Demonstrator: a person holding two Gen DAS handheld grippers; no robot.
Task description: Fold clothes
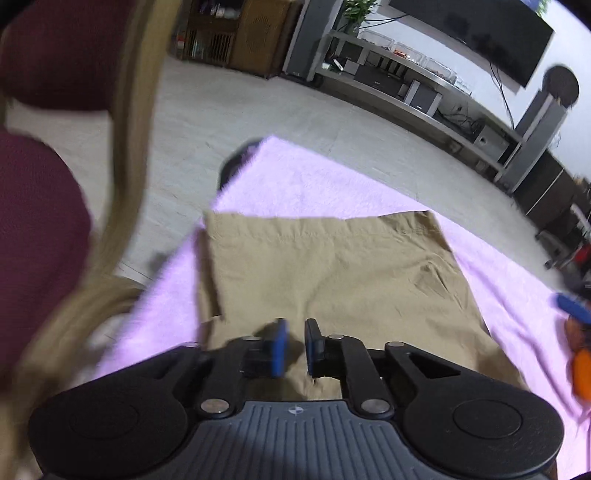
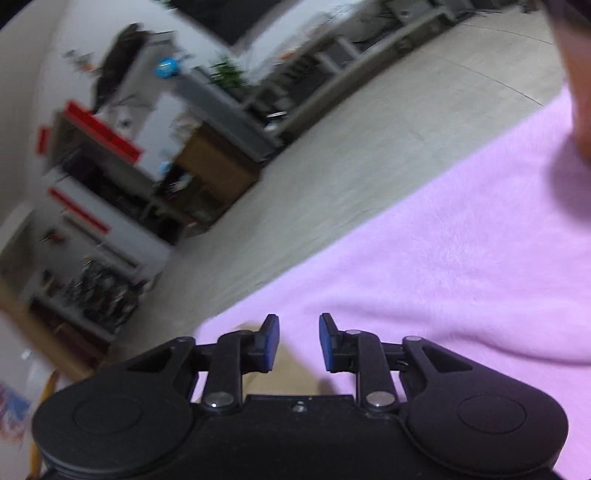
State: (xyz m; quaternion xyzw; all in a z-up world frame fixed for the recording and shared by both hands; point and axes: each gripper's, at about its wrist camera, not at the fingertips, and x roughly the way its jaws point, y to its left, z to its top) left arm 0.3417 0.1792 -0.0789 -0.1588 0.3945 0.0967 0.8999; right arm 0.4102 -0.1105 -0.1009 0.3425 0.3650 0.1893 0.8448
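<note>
- Pale floor tiles run back to a long grey shelf unit with boxes and cables, a dark screen above it and a potted plant at its end; in the right wrist view the same room is smeared by blur.
- A pink blanket covers the worktop; its far corner lies over a dark, blurred object that cannot be identified.
- Khaki trousers lie flat on the blanket, one stitched hem running parallel to the blanket's far edge, the fabric creased toward the right.
- The near end of the trousers is cut off behind the left gripper, so how far they are folded cannot be told.
- The left gripper hangs over the near part of the trousers with its blue pads a narrow gap apart and nothing between them: released.
- The right gripper is over the blanket near its left edge, jaws parted wider, also gripping nothing.
- A scrap of khaki shows just below and between the right gripper's fingers, mostly hidden by its body.
- At the left of the left wrist view, a maroon chair with a blurred tan frame fills the edge.
- A blue and orange tip at the far right of that view is cut off.
- A blurred part of a person intrudes at the upper right of the right wrist view.
</note>
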